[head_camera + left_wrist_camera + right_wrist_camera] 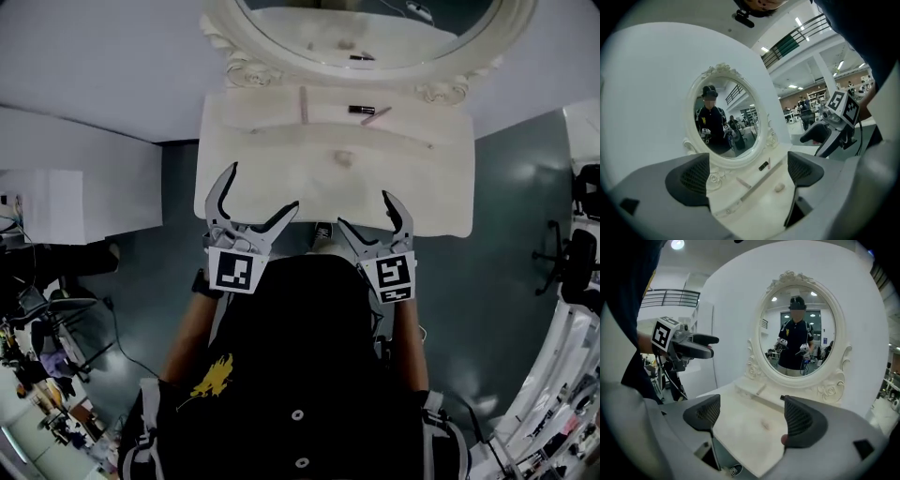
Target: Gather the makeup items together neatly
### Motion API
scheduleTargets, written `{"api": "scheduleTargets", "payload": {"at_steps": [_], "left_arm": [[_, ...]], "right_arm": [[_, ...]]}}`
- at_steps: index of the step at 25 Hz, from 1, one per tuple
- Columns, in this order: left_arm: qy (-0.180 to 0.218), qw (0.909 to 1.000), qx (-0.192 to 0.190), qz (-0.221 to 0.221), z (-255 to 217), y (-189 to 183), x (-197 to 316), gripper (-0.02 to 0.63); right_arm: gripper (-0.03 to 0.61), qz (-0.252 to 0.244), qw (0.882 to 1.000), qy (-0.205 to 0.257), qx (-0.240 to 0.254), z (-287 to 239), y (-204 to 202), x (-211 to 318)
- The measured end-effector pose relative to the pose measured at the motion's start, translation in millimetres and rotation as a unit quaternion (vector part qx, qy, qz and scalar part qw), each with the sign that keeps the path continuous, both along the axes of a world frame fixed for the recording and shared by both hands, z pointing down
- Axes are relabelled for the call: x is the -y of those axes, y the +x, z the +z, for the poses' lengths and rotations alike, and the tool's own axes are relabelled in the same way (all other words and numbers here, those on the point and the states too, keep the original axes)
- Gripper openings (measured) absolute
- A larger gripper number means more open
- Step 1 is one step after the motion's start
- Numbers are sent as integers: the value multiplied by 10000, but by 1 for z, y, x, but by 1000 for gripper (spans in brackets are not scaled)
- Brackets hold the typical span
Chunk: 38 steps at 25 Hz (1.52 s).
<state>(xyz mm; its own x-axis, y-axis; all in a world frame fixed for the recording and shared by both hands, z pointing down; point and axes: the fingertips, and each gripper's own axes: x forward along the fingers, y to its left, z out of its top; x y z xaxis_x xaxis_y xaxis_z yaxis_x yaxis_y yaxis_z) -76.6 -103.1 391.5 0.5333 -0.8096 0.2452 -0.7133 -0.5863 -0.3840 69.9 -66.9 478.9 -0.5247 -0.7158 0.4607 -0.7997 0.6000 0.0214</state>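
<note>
On the white vanity table [427, 192] lie a black lipstick [360, 110], a pink pencil [378, 115], a pale pink stick [303, 103] and a small beige lump [344, 159]. My left gripper [262, 187] hovers open over the table's near left edge. My right gripper [365, 210] is open at the near edge beside it. Both are empty and well short of the items. The left gripper view shows its jaws wide apart, with the lipstick [763, 166], stick [744, 183] and lump [779, 187] far ahead. In the right gripper view the stick [760, 390] and lump [765, 425] show ahead between its jaws.
An oval mirror in an ornate white frame [246, 62] stands at the table's back edge, just behind a raised ledge. A white block [75, 187] stands to the left and dark office chairs [574, 262] to the right. Grey floor surrounds the table.
</note>
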Motion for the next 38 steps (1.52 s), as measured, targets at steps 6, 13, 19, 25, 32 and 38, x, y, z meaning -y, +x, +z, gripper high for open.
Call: {"api": "scheduleTargets", "payload": {"at_steps": [6,13,19,25,32,38], "left_arm": [[-26,9991,-61,-431,10,18,40,523],[127,9988,28,-478,23,29,51,523],[245,9979,-379,-472,27,17,61,523],[119,9964,-572,-611,32,14,60,523],[559,9940,-507,-795,8,-4,64,522],[254,9873,-761,-1375,17,-23,59,523]], "right_arm": [[436,-43,10000,82,-23,25,38,48],[430,-20,9982,210,-561,39,53,77],[426,516,9956,262,-737,42,51,79],[400,313,9909,471,-1218,47,44,102],[373,-72,9832,845,-1614,55,31,161],[353,-401,9785,758,-1873,84,47,217]]}}
